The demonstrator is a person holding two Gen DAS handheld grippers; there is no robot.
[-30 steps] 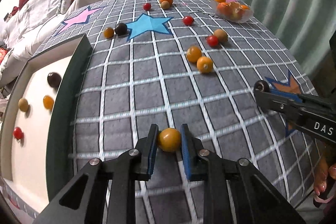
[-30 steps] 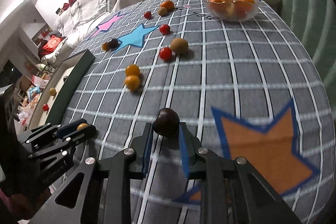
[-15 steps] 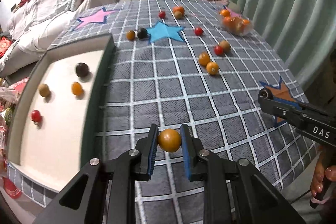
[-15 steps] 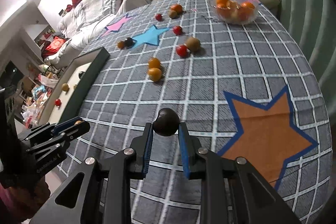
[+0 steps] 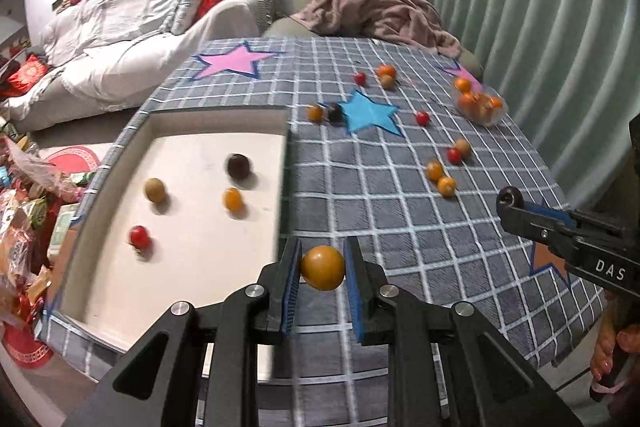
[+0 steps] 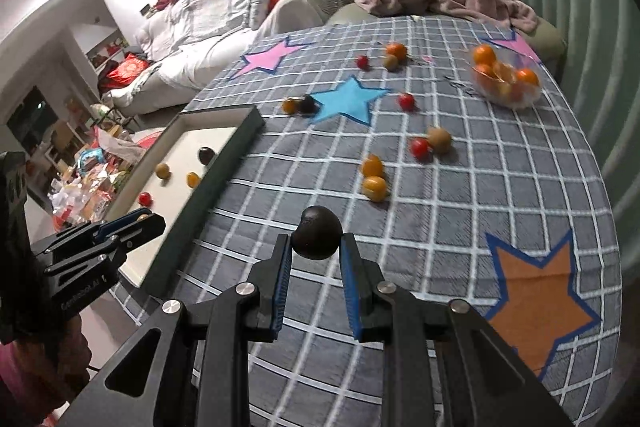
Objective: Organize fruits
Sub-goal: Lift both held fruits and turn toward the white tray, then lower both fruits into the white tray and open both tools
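Left tool (image 5: 322, 267) is clamped on an orange fruit (image 5: 322, 267), right tool (image 6: 316, 247) on a dark fruit (image 6: 316, 233), both angled down over the checked surface (image 5: 360, 203). Tray (image 5: 200, 227) holds four fruits; far-off clear bowl (image 6: 506, 83) has oranges.

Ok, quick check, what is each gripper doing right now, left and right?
Left gripper: closed on an orange fruit, held above the cloth.
Right gripper: closed on a dark round fruit.

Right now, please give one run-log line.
left gripper: shut on orange fruit | right gripper: shut on dark fruit | tray: four fruits
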